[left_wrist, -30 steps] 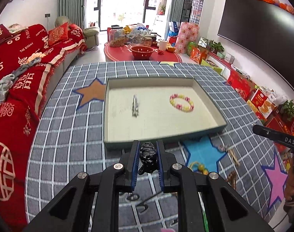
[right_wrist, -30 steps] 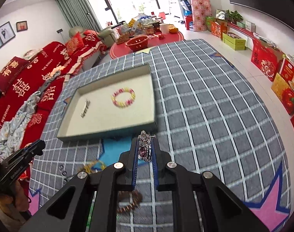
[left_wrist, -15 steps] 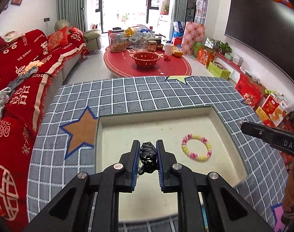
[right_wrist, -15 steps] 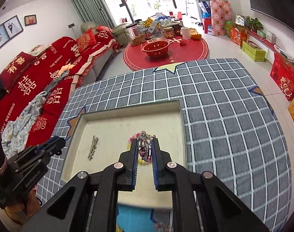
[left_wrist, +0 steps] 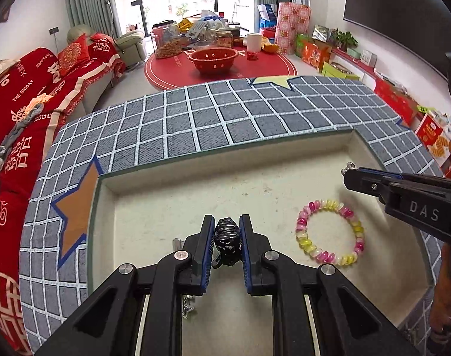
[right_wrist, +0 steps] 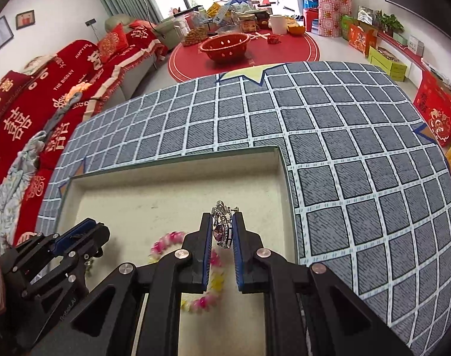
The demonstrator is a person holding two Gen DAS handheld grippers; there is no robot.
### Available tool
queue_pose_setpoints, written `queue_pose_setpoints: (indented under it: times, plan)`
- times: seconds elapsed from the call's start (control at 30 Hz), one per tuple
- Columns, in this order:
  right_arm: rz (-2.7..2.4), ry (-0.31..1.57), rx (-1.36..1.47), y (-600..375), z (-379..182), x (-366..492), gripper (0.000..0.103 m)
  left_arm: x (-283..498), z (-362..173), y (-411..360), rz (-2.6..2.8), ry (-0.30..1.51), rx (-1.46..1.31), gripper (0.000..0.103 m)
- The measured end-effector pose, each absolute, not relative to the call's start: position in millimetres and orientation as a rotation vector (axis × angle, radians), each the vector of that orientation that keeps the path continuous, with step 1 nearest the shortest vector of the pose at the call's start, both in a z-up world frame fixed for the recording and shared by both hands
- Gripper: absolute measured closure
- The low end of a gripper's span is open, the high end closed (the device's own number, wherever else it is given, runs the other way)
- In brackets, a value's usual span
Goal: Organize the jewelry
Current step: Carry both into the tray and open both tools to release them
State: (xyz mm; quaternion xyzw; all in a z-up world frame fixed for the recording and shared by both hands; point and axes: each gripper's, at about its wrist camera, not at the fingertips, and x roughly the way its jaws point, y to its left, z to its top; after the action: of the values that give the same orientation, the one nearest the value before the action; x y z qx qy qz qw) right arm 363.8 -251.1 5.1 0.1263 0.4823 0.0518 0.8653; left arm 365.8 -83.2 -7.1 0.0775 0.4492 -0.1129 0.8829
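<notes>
My left gripper (left_wrist: pixel 227 227) is shut on a black-and-white hair claw (left_wrist: pixel 227 237) above the cream floor of a shallow tray (left_wrist: pixel 234 145). A pink-and-yellow bead bracelet (left_wrist: pixel 329 231) lies in the tray to its right, and a silver clip (left_wrist: pixel 186 307) peeks out under the left finger. My right gripper (right_wrist: pixel 222 225) is shut on a sparkling silver brooch with a purple stone (right_wrist: pixel 222 228), hanging over the tray's right part. The bracelet (right_wrist: pixel 201 299) shows blurred beneath it. Each gripper appears in the other's view: the right gripper (left_wrist: pixel 348 173), the left gripper (right_wrist: pixel 86 234).
The tray (right_wrist: pixel 178 160) sits on a grey checked cloth (right_wrist: pixel 344 148) with coloured stars. A red sofa (left_wrist: pixel 17 103) runs along the left. Beyond the table lies a round red mat with a red basket (left_wrist: pixel 213 59) and jars. Boxes (left_wrist: pixel 433 133) line the right wall.
Both grippers have moved forward and down from the table's near side to over the tray, each still gripping its piece. The tray and bracelet look much closer now.
</notes>
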Motion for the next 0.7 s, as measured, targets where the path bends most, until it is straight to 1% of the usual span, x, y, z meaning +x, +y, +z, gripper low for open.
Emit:
queue_pose_setpoints:
  times: [0.27, 0.47, 0.53, 0.6, 0.63, 0.67, 0.7]
  plan:
    - [0.087, 1.026, 0.222, -247.5, -6.5, 367.4, 0.087, 364.7, -21.0, -94.9, -0.203, 0.939, 0.245, 0.073]
    - [0.101, 1.04, 0.255, -250.1, -6.0, 366.7, 0.086, 363.8, -16.0, -89.8, -0.184, 0.933, 0.226, 0.072]
    - [0.118, 1.037, 0.302, -254.2, -4.6, 366.1, 0.084, 362.4, -13.6, -88.8, -0.179, 0.927, 0.226, 0.072]
    - [0.13, 1.026, 0.35, -257.9, -0.5, 363.6, 0.077, 361.5, -10.5, -86.7, -0.174, 0.922, 0.219, 0.072]
    - [0.139, 1.017, 0.373, -259.6, 3.3, 362.0, 0.074, 361.0, -8.9, -85.3, -0.174, 0.923, 0.212, 0.058]
    - [0.144, 1.011, 0.384, -259.8, 6.1, 360.9, 0.067, 359.2, -7.4, -84.3, -0.174, 0.922, 0.206, 0.02]
    - [0.148, 1.002, 0.394, -260.4, 10.1, 359.0, 0.059, 356.8, -3.8, -81.6, -0.173, 0.907, 0.19, 0.006]
